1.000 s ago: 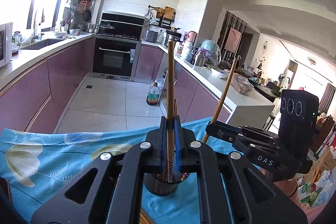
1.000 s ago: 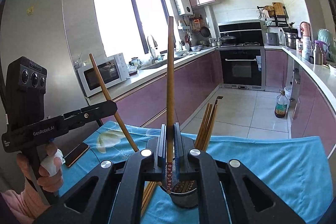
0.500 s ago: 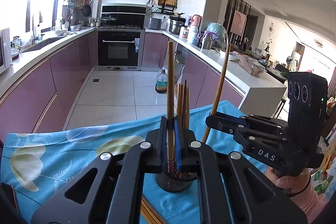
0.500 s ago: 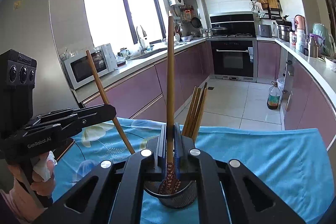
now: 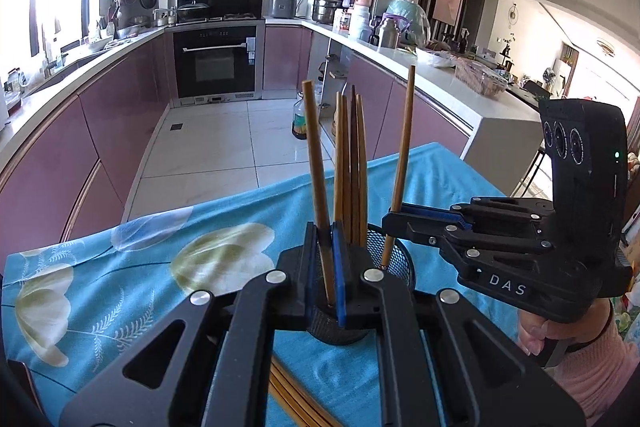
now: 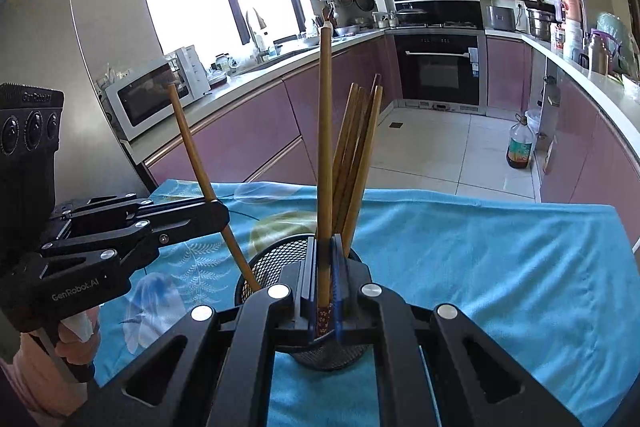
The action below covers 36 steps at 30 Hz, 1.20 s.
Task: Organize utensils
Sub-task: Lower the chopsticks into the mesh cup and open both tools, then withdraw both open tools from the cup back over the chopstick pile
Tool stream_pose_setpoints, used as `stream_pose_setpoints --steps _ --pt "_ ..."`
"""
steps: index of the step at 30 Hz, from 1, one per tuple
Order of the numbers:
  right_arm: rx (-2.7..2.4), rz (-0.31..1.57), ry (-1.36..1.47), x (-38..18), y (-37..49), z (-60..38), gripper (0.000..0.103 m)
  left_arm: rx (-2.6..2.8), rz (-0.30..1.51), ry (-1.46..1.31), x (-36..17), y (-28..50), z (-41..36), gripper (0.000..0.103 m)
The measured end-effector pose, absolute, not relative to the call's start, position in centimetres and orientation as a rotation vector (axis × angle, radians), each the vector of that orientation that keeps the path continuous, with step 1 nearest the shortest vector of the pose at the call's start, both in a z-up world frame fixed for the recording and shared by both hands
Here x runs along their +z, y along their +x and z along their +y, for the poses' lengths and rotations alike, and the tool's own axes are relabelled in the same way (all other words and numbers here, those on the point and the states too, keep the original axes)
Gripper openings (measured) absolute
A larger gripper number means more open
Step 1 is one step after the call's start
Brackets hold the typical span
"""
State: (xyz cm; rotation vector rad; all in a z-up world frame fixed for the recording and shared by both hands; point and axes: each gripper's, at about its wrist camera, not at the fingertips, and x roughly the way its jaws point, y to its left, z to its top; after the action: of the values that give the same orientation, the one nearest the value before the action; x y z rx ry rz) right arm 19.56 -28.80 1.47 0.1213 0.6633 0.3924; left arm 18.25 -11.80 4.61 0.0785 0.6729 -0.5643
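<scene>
Two chopsticks are held over the cup at once, one in each gripper. The left gripper has its jaws closed narrow on a chopstick, which is gripped low on its shaft; the long axis runs near upright, leaning slightly, with the lower tip hidden behind the jaws, seemingly just inside the mesh rim. The right gripper is likewise clamped on its own chopstick, patterned end down, shaft upright, directly above the cup's mouth.

The cup is seen on the blue cloth of the bench, towards the near edge, with a bundle of chopsticks already standing in it and leaning away. More sticks are glimpsed lying on the cloth below the left gripper.

Both shafts are lined up with the cup's opening, so a straight drop is judged to be the step in hand. Neither gripper looks clearly nearer; the sticks are kept well apart across the rim.
</scene>
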Motion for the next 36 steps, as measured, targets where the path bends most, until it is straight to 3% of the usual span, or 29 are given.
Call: stream_pose_setpoints --steps 11,17,31,36 --pt "0.374 0.681 0.139 1.0 20.4 -29.0 0.008 -0.53 0.698 0.066 3.4 20.6 -11.8 0.009" --pt "0.365 0.668 0.158 1.1 20.2 -29.5 0.016 -0.518 0.697 0.032 3.0 20.5 -10.9 0.014" --pt "0.385 0.626 0.145 1.7 18.7 -29.1 0.018 -0.483 0.628 0.013 2.9 16.8 -8.3 0.025" --pt "0.429 0.594 0.12 2.4 16.4 -28.5 0.025 -0.456 0.611 0.015 2.7 14.9 -6.7 0.028"
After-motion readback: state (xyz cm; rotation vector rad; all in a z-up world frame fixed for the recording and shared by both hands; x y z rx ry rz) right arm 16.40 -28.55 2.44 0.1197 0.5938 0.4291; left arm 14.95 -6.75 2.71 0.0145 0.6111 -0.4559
